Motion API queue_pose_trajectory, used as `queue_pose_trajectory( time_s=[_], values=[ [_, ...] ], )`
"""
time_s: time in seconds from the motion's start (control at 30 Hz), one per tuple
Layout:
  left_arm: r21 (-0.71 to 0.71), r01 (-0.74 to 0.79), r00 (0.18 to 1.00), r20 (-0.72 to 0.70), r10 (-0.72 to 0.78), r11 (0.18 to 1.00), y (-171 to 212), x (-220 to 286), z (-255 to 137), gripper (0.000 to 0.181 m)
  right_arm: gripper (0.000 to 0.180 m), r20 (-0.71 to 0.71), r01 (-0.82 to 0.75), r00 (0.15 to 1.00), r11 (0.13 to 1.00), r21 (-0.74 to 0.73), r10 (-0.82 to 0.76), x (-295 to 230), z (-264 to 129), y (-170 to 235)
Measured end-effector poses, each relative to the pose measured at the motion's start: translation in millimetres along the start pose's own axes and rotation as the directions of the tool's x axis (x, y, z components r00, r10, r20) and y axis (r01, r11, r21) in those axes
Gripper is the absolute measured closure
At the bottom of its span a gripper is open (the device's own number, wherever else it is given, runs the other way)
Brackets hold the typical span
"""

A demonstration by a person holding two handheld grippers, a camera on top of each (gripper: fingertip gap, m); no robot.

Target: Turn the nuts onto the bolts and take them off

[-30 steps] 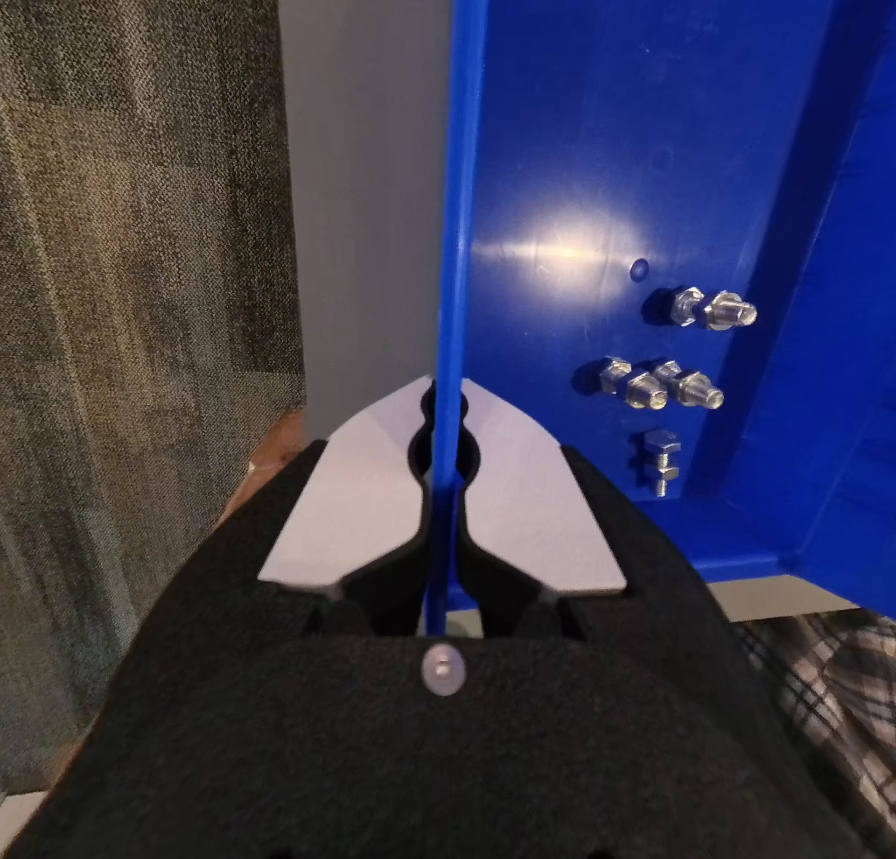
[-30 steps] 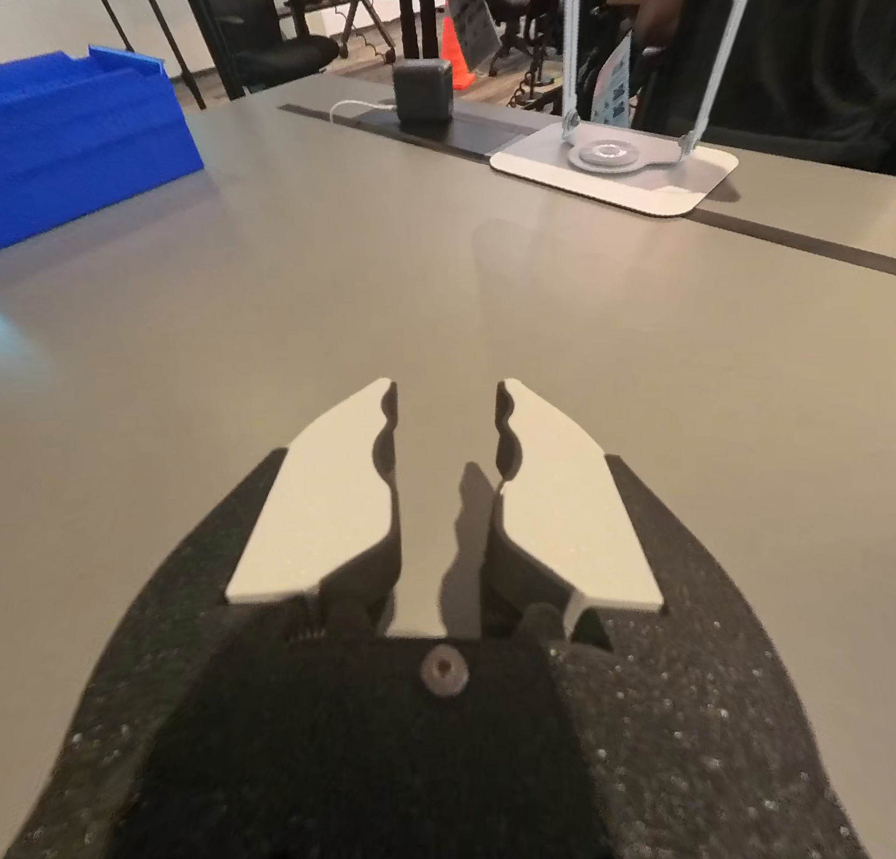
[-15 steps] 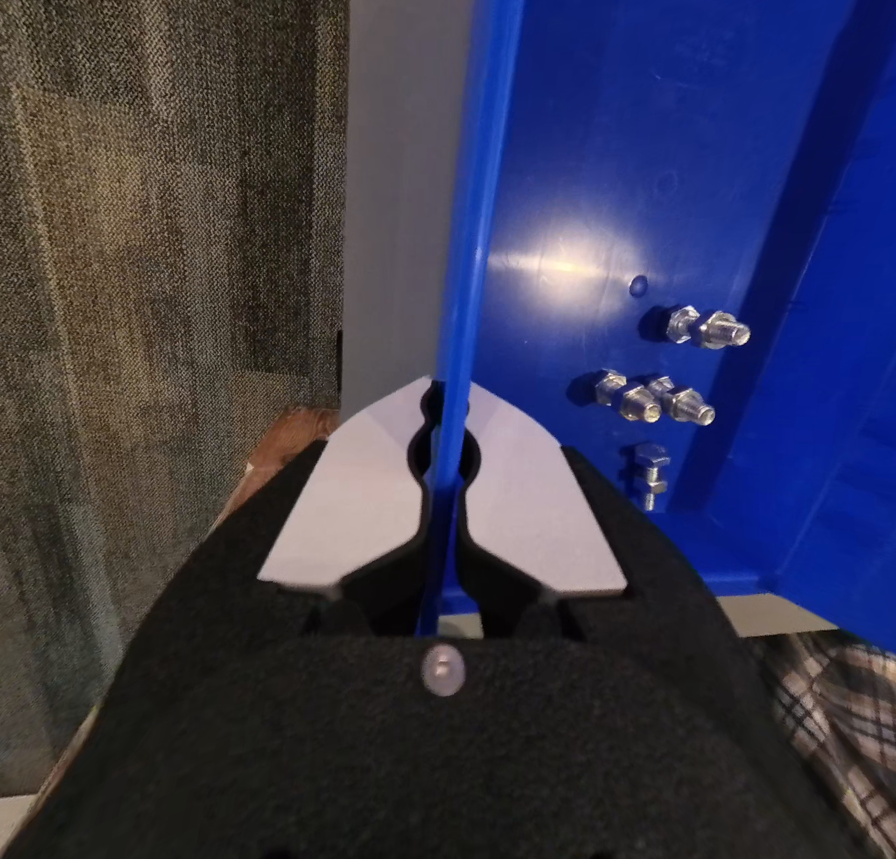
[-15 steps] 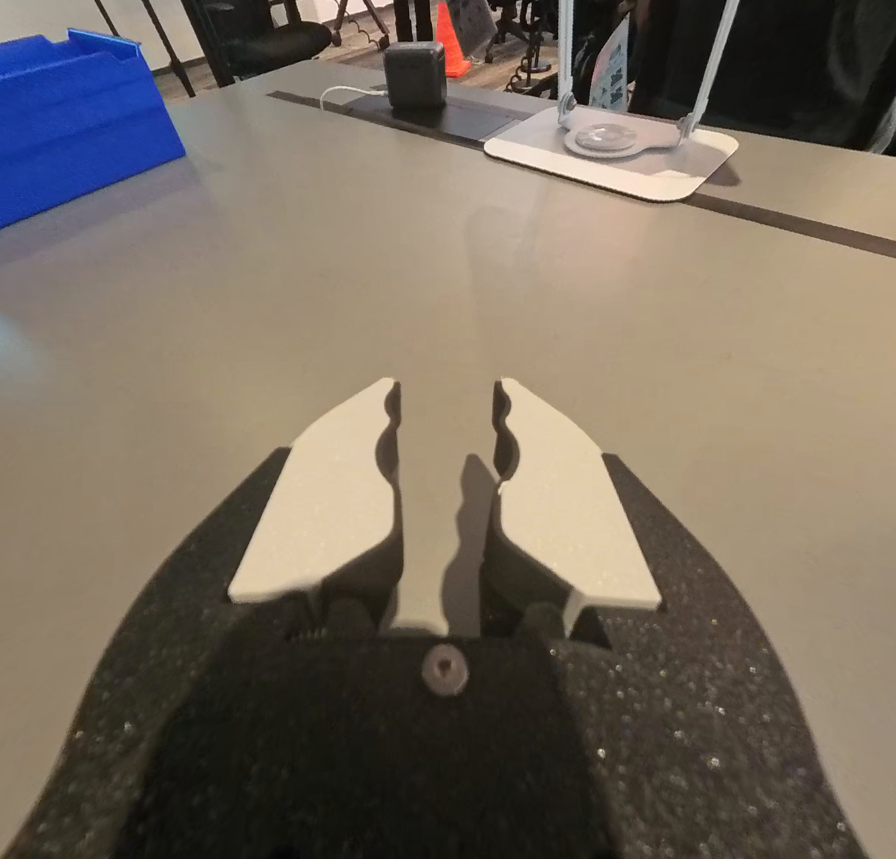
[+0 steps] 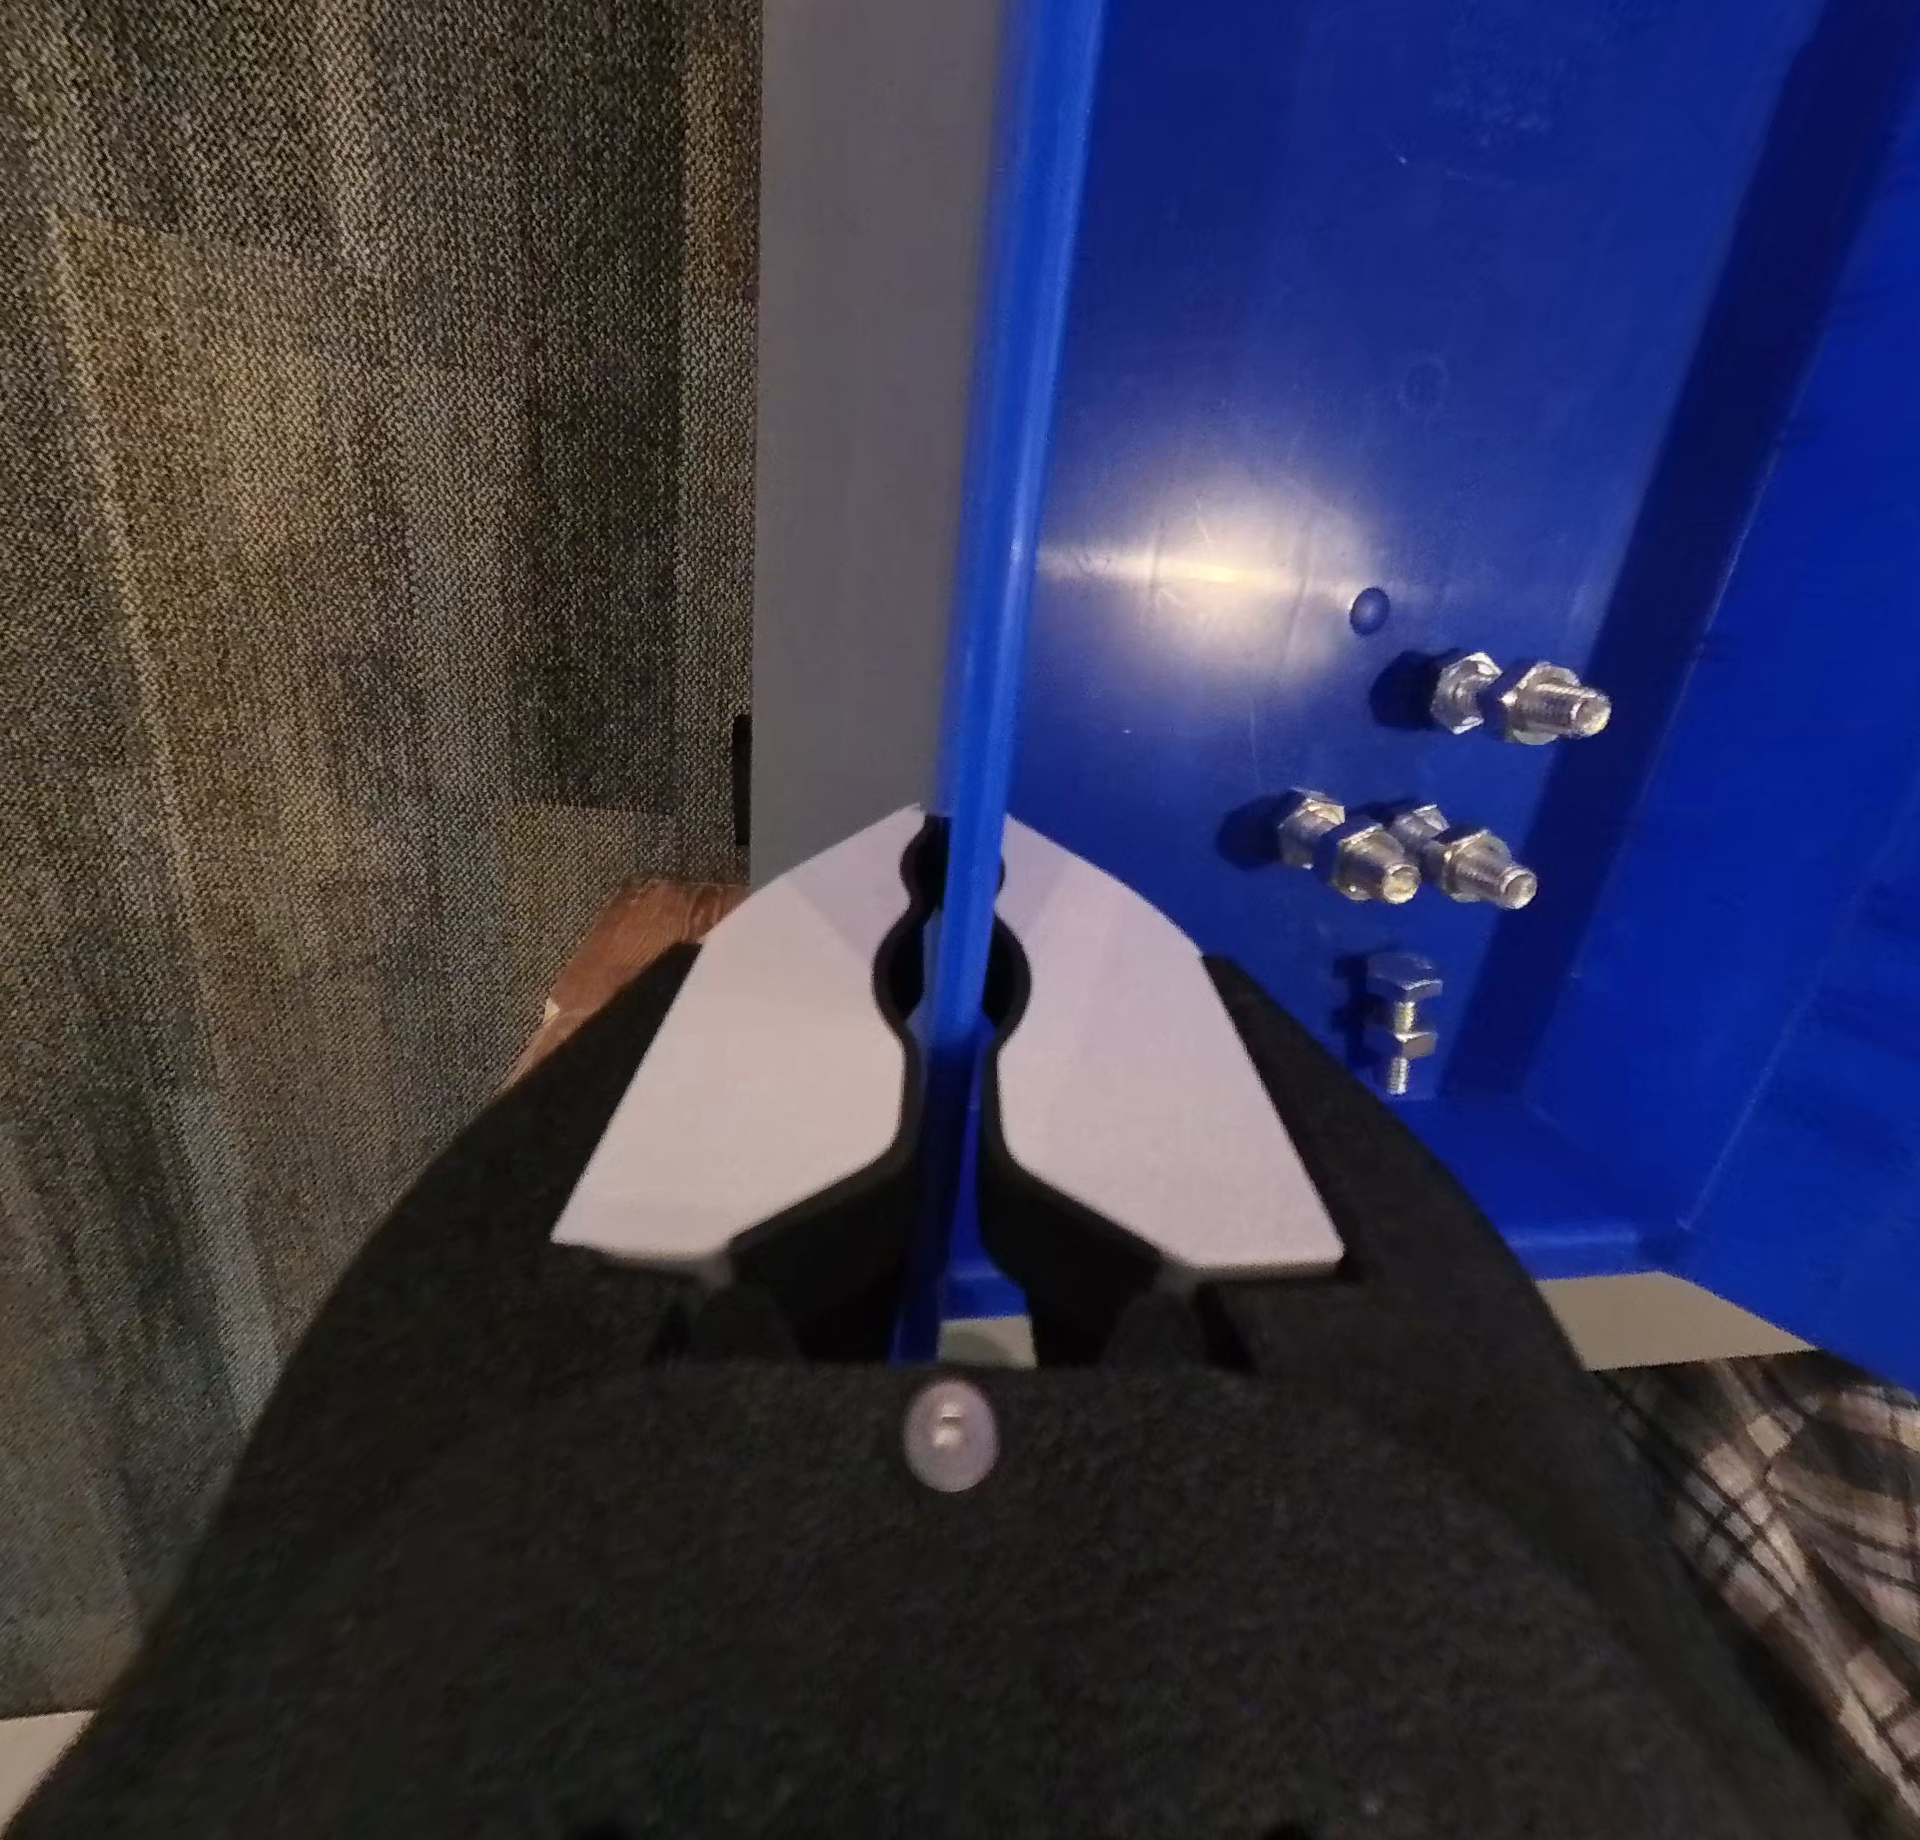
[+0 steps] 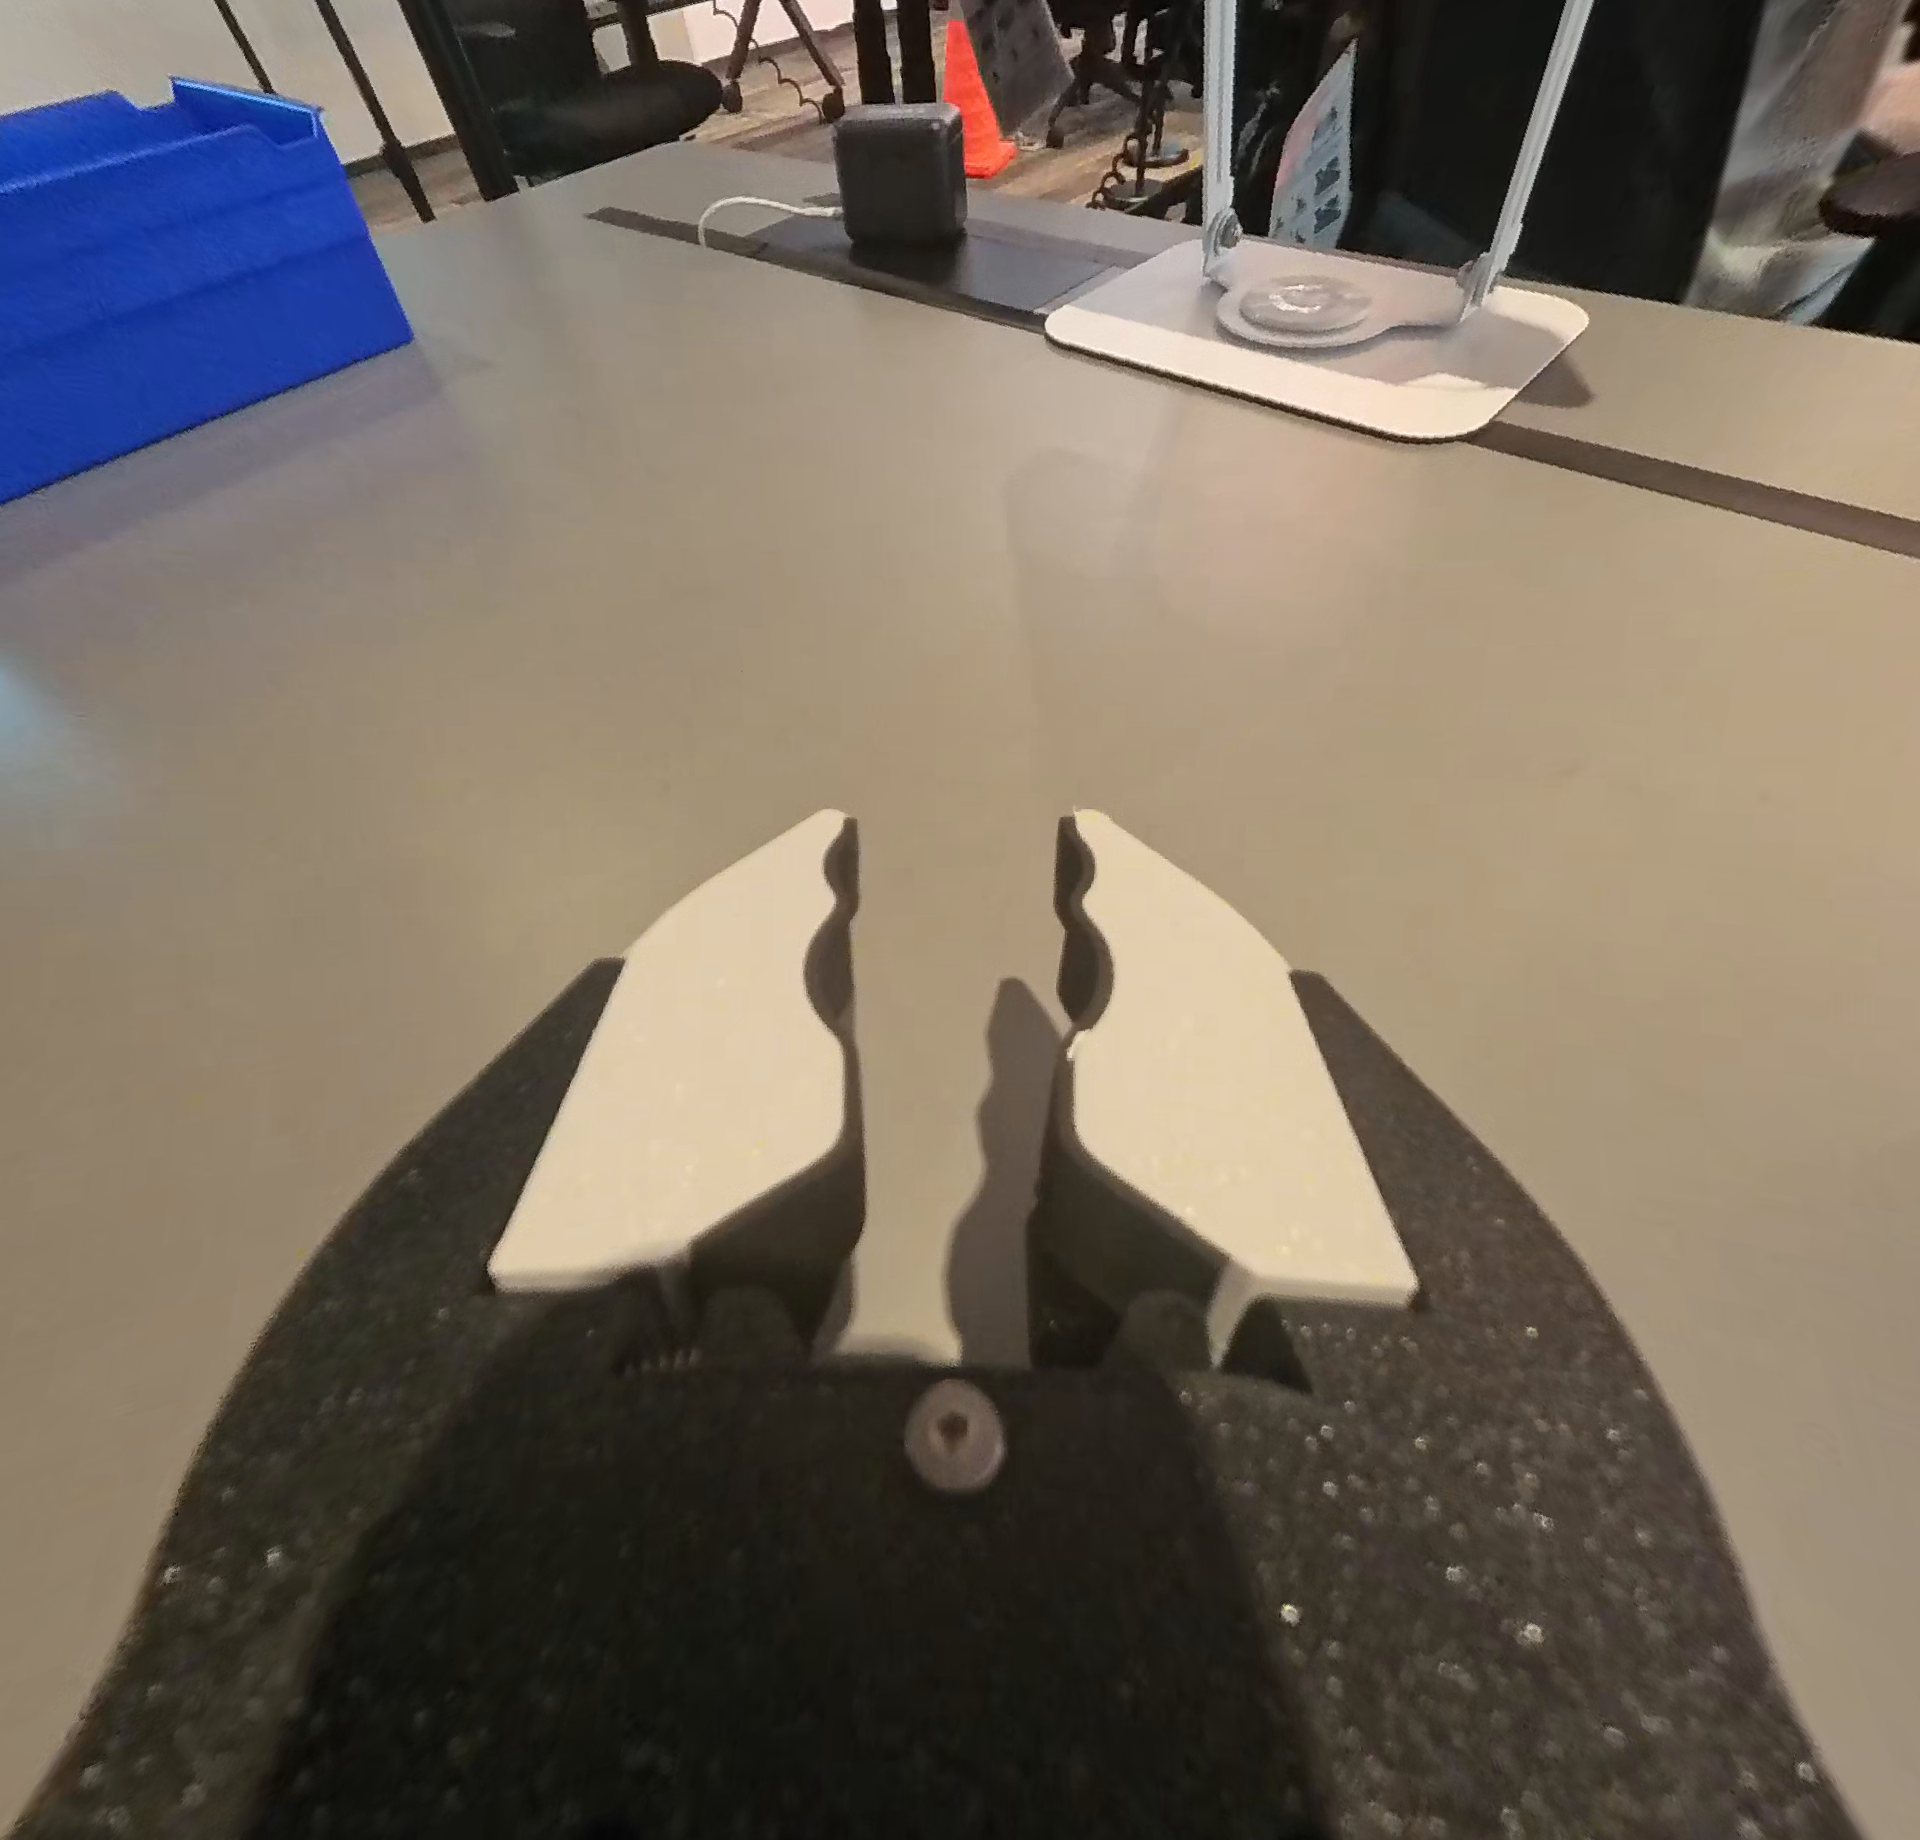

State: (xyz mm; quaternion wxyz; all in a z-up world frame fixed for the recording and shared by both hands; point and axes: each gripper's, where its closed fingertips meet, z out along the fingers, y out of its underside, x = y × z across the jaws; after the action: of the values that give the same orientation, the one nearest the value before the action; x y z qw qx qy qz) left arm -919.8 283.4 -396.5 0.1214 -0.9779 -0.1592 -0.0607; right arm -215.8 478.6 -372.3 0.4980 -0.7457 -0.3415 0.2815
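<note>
Left claw point(image 5: 961, 855) is clamped on the thin side wall of the blue plastic bin point(image 5: 1299, 336), which is tipped up so its glossy floor faces the camera. Since a second ago the bin has shifted a little against the carpet behind it, and the fasteners have slid slightly lower and to the right in the view; the grip itself is unchanged. I judge the bin is being tilted to gather or pour out its contents, so no threading has begun.

The four small silver bolts with hex nuts on them point(image 5: 1382, 860) lie inside the bin at about three o'clock from the left claw, near it but apart, with one pair point(image 5: 1501, 704) higher and one point(image 5: 1397, 1021) nearest the bottom corner.

Right claw point(image 6: 956, 845) hovers low over the bare grey desk point(image 6: 1351, 751), its white fingers point(image 6: 717, 1042) apart and holding nothing, with a second blue bin point(image 6: 177, 263) at ten o'clock, well apart.
</note>
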Motion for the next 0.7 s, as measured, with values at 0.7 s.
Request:
queue_pose_trajectory(
  time_s=[0.7],
  values=[
    [0.315, 0.02, 1.0, 0.011, -0.025, 0.949, -33.4, 1.9, -57.1, 0.112, 0.141, 0.008, 0.01, 1.0, 1.0, 0.009, -0.01, -2.6, -0.1, -2.0]
  ],
)
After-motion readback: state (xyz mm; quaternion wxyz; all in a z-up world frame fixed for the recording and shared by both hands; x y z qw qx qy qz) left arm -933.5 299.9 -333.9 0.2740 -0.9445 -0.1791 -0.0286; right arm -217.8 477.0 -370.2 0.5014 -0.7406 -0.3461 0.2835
